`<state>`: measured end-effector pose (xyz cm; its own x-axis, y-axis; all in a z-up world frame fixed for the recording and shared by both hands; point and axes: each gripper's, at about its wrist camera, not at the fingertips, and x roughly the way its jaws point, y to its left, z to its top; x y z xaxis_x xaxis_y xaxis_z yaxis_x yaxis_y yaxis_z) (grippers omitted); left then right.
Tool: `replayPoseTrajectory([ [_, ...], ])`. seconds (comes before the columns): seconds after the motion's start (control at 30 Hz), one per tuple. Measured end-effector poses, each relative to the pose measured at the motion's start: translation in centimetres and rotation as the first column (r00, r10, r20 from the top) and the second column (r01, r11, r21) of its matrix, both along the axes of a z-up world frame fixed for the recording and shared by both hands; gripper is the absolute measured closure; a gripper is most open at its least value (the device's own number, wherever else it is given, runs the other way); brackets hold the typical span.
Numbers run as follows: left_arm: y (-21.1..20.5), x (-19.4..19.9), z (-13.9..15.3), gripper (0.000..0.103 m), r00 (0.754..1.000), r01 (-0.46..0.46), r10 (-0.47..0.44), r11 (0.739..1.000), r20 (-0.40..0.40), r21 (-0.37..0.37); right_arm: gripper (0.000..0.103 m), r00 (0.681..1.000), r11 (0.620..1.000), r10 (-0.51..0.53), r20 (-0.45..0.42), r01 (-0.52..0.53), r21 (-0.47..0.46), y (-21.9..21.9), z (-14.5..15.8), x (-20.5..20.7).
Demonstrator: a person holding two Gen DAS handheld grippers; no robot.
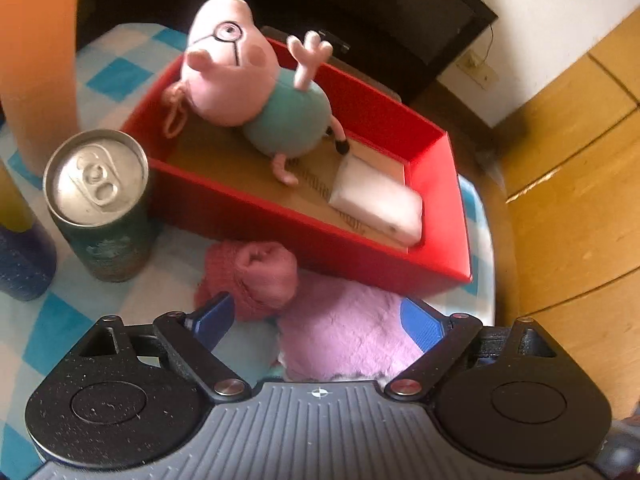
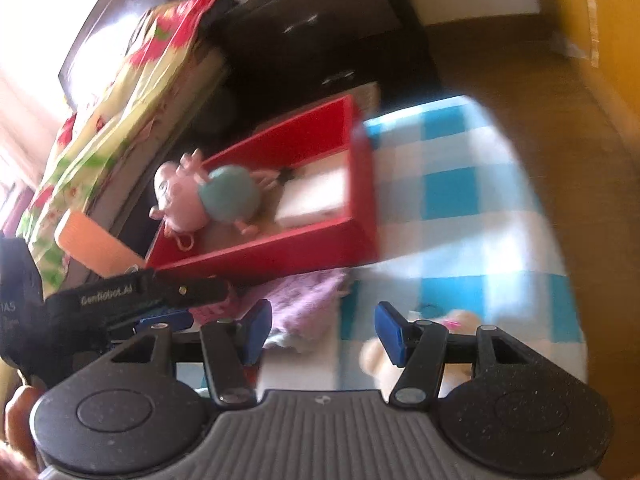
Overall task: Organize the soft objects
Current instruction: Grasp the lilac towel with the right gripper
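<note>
Left wrist view:
- The left gripper (image 1: pixel 316 316) occupies the lower centre of the frame; its jaws stand wide apart and released, with nothing clamped.
- Between and just beyond the blue fingers (image 1: pixel 424 326) lie a lilac fluffy cloth (image 1: pixel 352 336) and a rolled dusty-pink knit item (image 1: pixel 256 276), both on the blue-and-white checked tablecloth (image 1: pixel 52 332). Contact between pads and cloth cannot be confirmed.
- The red tray (image 1: pixel 436 264) sits at centre frame, directly behind the two cloths.
- Inside the tray, the pink pig plush (image 1: pixel 248 92) lies at the upper left end, and a white rectangular block (image 1: pixel 376 200) lies at the lower right end.
- A drink can (image 1: pixel 100 204) stands upright at left of frame, just beside the tray's near corner.
- An orange cylinder (image 1: pixel 40 60) stands at the upper left, behind the can.

Right wrist view:
- The right gripper (image 2: pixel 320 332) occupies the lower centre; its jaws are partly open and grasp nothing, with bare tablecloth between the fingers.
- A cream plush toy (image 2: pixel 380 364) lies partly hidden behind the right finger.
- The lilac cloth shows just left of the left finger, below the tray.
- The tray, with the pig plush and white block inside, sits at centre left.
- The left gripper enters from the lower left edge.
</note>
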<state>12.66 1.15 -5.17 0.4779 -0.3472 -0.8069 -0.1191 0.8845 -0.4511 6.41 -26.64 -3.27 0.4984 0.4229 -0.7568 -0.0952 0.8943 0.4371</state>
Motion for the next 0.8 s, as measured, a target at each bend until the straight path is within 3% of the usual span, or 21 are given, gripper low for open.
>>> replayPoseTrajectory([
  [0.17,1.0,-0.6,1.7,0.015,0.999,0.0,0.0,1.0,0.041,-0.003,0.055,0.993,0.989,0.115,-0.006,-0.115,-0.095,5.3,-1.3,1.8],
  [0.37,2.1,-1.1,1.7,0.014,1.0,-0.001,0.001,1.0,0.024,-0.008,0.037,0.986,0.971,0.159,-0.045,-0.164,-0.176,8.5,-3.6,3.4],
  [0.5,3.0,-1.3,1.1,0.014,1.0,-0.012,0.012,1.0,0.0,-0.023,0.036,0.985,0.952,0.168,-0.045,-0.174,-0.252,10.1,-5.0,3.8],
  [0.53,3.0,-1.4,1.0,0.014,1.0,-0.007,0.006,1.0,-0.005,-0.025,0.037,0.983,0.943,0.178,-0.042,-0.183,-0.277,10.5,-5.2,3.9],
  [0.67,3.2,-1.7,1.0,0.013,1.0,-0.003,0.002,1.0,-0.009,-0.018,0.065,0.975,0.904,0.22,-0.035,-0.217,-0.367,11.2,-5.7,3.5],
  [0.7,3.3,-1.7,1.1,0.013,1.0,-0.004,0.004,1.0,-0.009,-0.019,0.077,0.974,0.911,0.222,-0.037,-0.22,-0.349,10.9,-5.5,3.6],
  [0.77,3.3,-1.7,1.1,0.012,1.0,-0.005,0.005,1.0,-0.01,-0.013,0.087,0.977,0.934,0.209,-0.05,-0.214,-0.287,9.9,-4.9,3.9],
  [0.8,3.3,-1.7,1.1,0.012,1.0,-0.006,0.006,1.0,-0.012,-0.008,0.099,0.979,0.946,0.2,-0.052,-0.206,-0.252,9.3,-4.6,3.9],
])
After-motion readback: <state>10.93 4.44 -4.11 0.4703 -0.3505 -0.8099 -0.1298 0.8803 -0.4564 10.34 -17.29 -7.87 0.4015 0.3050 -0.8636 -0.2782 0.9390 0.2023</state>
